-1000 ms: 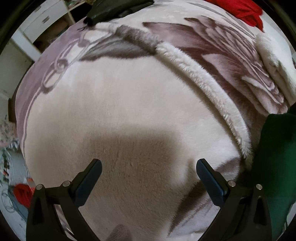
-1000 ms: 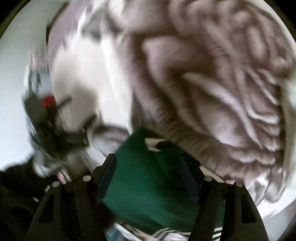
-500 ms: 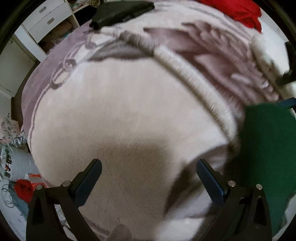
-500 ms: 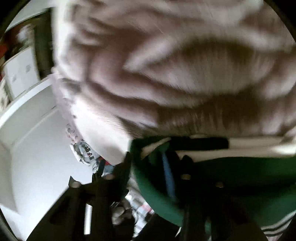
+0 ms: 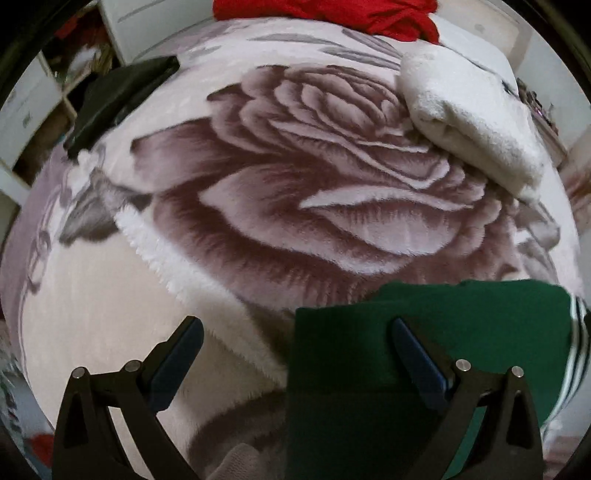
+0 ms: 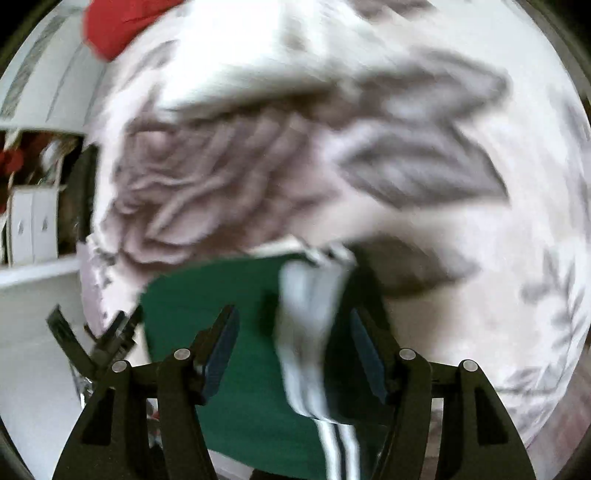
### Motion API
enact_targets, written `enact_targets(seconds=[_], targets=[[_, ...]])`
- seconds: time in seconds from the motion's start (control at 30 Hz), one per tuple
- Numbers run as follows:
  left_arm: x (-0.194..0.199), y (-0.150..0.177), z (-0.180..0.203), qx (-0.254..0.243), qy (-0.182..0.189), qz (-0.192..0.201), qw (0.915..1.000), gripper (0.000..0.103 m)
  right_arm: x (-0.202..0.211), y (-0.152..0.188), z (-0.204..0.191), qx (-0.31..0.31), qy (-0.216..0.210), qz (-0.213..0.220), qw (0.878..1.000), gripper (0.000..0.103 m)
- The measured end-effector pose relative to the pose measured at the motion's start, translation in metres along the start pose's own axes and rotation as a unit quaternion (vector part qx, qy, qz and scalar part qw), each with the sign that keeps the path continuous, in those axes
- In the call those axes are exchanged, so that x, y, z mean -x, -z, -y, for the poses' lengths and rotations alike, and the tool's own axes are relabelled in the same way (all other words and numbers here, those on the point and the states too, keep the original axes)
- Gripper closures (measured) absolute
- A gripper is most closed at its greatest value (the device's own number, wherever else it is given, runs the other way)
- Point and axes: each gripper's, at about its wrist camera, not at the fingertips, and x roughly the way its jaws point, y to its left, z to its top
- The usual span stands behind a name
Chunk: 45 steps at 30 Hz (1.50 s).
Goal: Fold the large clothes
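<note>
The rose print (image 5: 325,192) on the blanket (image 5: 92,302) is the biggest bare stretch; a gripper could sweep across it freely. Beyond the rose, to its right, a folded white throw (image 5: 476,122) sits as a thick bump, and further back a red cloth (image 5: 332,11) is heaped. Off the rose's left edge lies a dark flat item (image 5: 118,99), with white shelving (image 5: 29,110) behind it. Just in front of the rose, the green garment (image 5: 461,325) covers the near right side. Left of that the pale blanket lies bare, crossed only by a fluffy fold ridge (image 5: 207,288).
</note>
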Motion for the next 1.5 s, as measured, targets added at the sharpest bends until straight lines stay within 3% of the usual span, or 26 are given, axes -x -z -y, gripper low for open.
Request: enact_targets(seconds=[0.1, 0.13, 0.17, 0.2, 0.3, 0.37, 0.43, 0.47, 0.57, 0.6, 0.63, 0.7, 0.87, 0.93, 1.0, 1.1, 1.13, 1.17, 1.2, 1.23, 1.4, 1.5], targets=[[0.0, -0.004, -0.002, -0.005, 0.004, -0.005, 1.0, 0.0, -0.037, 0.011, 0.016, -0.014, -0.065, -0.032, 0.997, 0.038], [0.002, -0.005, -0.002, -0.01, 0.0, -0.005, 0.9999, 0.0, -0.041, 0.012, 0.016, -0.012, -0.064, -0.024, 0.998, 0.049], [0.006, -0.004, 0.0, -0.017, -0.003, -0.002, 0.9999, 0.0, -0.04, 0.014, 0.016, -0.017, -0.087, 0.0, 0.996, 0.068], [0.009, -0.002, 0.002, -0.022, -0.007, 0.0, 0.9997, 0.0, -0.038, 0.014, 0.014, -0.025, -0.087, 0.005, 0.996, 0.1], [0.018, 0.0, 0.012, -0.042, -0.02, 0.007, 0.9989, 0.0, -0.003, 0.007, 0.002, -0.019, -0.074, 0.081, 0.994, 0.101], [0.018, 0.0, 0.014, -0.038, -0.014, 0.008, 0.9991, 0.0, 0.004, -0.01, 0.003, -0.012, -0.066, 0.099, 0.993, 0.101], [0.016, -0.001, 0.016, -0.032, -0.015, 0.008, 0.9993, 0.0, -0.017, -0.029, 0.013, -0.024, -0.052, 0.07, 0.996, 0.101], [0.016, -0.002, 0.017, -0.033, -0.019, 0.005, 0.9993, 0.0, -0.037, -0.034, 0.016, -0.016, -0.04, 0.028, 0.999, 0.101], [0.017, 0.0, 0.017, -0.033, -0.028, 0.003, 0.9991, 0.0, -0.043, -0.021, 0.019, -0.014, -0.057, -0.002, 0.998, 0.095], [0.019, 0.001, 0.015, -0.032, -0.028, 0.005, 0.9991, 0.0, -0.032, -0.011, 0.023, -0.013, -0.072, -0.001, 0.997, 0.084], [0.02, 0.003, 0.014, -0.03, -0.026, 0.005, 0.9992, 0.0, -0.023, 0.001, 0.029, -0.016, -0.08, 0.003, 0.997, 0.06], [0.022, 0.005, 0.011, -0.025, -0.021, 0.005, 0.9995, 0.0, -0.003, 0.03, 0.047, -0.031, -0.1, 0.022, 0.994, 0.036], [0.033, 0.013, 0.009, -0.024, -0.032, 0.016, 0.9991, 0.0, -0.006, 0.117, 0.1, -0.145, -0.112, 0.0, 0.983, 0.035], [0.037, 0.016, 0.01, -0.032, -0.04, 0.02, 0.9985, 0.0, -0.021, 0.153, 0.117, -0.198, -0.141, -0.008, 0.97, 0.036], [0.041, 0.019, 0.012, -0.042, -0.049, 0.021, 0.9977, 0.0, -0.047, 0.183, 0.125, -0.252, -0.208, -0.017, 0.945, 0.035], [0.042, 0.024, 0.013, -0.049, -0.059, 0.02, 0.9969, 0.0, -0.083, 0.188, 0.116, -0.279, -0.262, -0.013, 0.924, 0.035], [0.042, 0.025, 0.013, -0.048, -0.062, 0.019, 0.9967, 0.0, -0.085, 0.187, 0.117, -0.282, -0.267, -0.009, 0.921, 0.039], [0.041, 0.026, 0.013, -0.048, -0.067, 0.018, 0.9964, 0.0, -0.086, 0.185, 0.113, -0.288, -0.267, 0.009, 0.919, 0.051], [0.041, 0.026, 0.014, -0.049, -0.074, 0.017, 0.9959, 0.0, -0.081, 0.184, 0.107, -0.285, -0.246, 0.027, 0.926, 0.073], [0.042, 0.025, 0.015, -0.051, -0.076, 0.017, 0.9957, 0.0, -0.073, 0.185, 0.104, -0.277, -0.237, 0.039, 0.931, 0.08], [0.051, 0.031, 0.032, -0.062, -0.069, 0.025, 0.9953, 0.0, -0.011, 0.213, 0.091, -0.257, -0.207, 0.105, 0.938, 0.083], [0.056, 0.034, 0.05, -0.085, -0.065, 0.039, 0.9935, 0.0, 0.003, 0.223, 0.092, -0.253, -0.188, 0.122, 0.941, 0.083]])
